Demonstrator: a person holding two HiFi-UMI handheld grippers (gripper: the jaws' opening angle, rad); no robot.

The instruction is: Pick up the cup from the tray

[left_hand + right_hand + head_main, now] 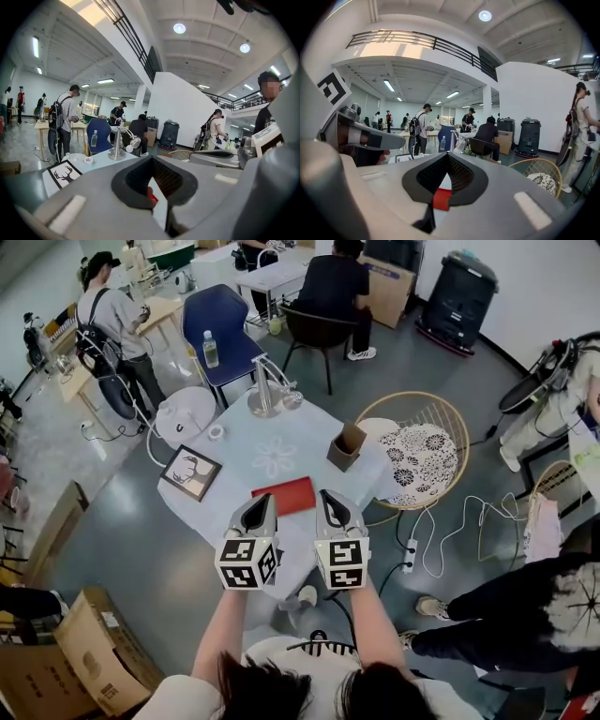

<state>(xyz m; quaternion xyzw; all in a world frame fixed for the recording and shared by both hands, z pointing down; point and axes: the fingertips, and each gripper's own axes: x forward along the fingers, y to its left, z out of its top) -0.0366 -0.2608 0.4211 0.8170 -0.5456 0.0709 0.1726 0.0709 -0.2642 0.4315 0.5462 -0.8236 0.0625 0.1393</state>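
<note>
A flat red tray (284, 495) lies on the pale blue table (244, 451), just beyond both grippers. A sliver of the red tray (441, 199) shows through the gap in the right gripper's jaws, and a smaller red sliver (151, 196) shows in the left gripper view. I can make out no cup on the tray in any view. My left gripper (255, 514) and right gripper (335, 510) hover side by side over the table's near edge. The left gripper (154, 171) and the right gripper (447, 161) are both shut with nothing held.
On the table stand a brown open box (345, 448), a framed deer picture (190, 472), a tape roll (216, 432) and a metal desk lamp (267, 390). A wicker chair (441, 418) is at the right, a white round stool (183, 415) at the left. People stand around.
</note>
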